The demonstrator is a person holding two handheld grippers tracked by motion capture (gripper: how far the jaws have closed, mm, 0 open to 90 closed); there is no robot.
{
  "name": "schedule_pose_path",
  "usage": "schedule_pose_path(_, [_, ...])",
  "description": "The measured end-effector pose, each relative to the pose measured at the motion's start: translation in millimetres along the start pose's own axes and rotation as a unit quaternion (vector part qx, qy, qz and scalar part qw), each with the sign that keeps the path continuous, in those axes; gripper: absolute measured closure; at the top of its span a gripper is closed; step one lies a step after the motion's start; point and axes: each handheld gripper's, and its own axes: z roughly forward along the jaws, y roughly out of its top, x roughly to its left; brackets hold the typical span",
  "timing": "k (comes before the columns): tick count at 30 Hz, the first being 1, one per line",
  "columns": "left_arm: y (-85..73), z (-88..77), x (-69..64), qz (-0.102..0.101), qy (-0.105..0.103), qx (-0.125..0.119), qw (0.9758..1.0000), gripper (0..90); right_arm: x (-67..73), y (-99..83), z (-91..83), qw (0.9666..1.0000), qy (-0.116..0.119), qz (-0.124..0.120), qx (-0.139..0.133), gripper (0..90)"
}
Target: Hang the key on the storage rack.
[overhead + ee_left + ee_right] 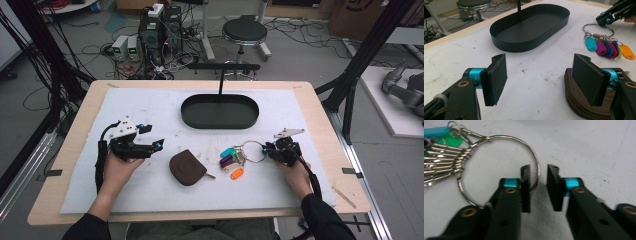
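A large metal key ring with several coloured tags lies on the white mat, right of centre. My right gripper sits at the ring's right side. In the right gripper view its jaws straddle the ring wire, which runs beside the left pad with a gap to the other pad. A brown zip pouch lies mid-table. My left gripper rests to its left, wide open and holding nothing, with the pouch behind its right jaw.
A black oval tray with an upright post stands at the back centre of the mat. In the left gripper view the tray lies ahead, with the tags to its right. Beyond the table's far edge are a stool and cables.
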Motion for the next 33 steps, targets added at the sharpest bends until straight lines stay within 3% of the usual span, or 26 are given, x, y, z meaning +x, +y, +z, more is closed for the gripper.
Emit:
schedule_pose_path(2, [0.0, 0.4, -0.5, 0.000, -0.001, 0.001, 1.0000, 28.7, 3.7, 0.8, 0.0, 0.9999, -0.006, -0.013, 0.002, 82.9])
schedule_pose_path(12, [-0.6, -0.3, -0.6, 0.004, 0.000, 0.004, 1.0000, 28.6, 0.0, 3.1, 0.2, 0.9999, -0.007, 0.008, 0.001, 87.5])
schedule_pose_path(20, [-2.7, -1.9, 0.8, 0.001, 0.003, 0.004, 1.0000, 28.7, -7.4, 5.3, -10.9, 0.9984, 0.002, 0.032, -0.047, 87.7])
schedule_pose_path(21, [-2.9, -2.1, 0.8, -0.001, 0.003, 0.002, 1.0000, 28.7, -7.4, 6.6, -15.9, 0.9969, 0.010, 0.035, -0.069, 87.7])
schedule_pose_path(24, [-2.6, -2.2, 0.2, 0.000, 0.004, 0.002, 1.0000, 28.7, -6.5, 8.1, -21.8, 0.9944, 0.025, 0.034, -0.097, 87.6])
schedule_pose_path(33, [-2.0, -1.0, -1.3, 0.005, 0.003, -0.001, 1.0000, 28.6, -1.0, 10.3, -33.3, 0.9845, 0.079, 0.052, -0.148, 87.4])
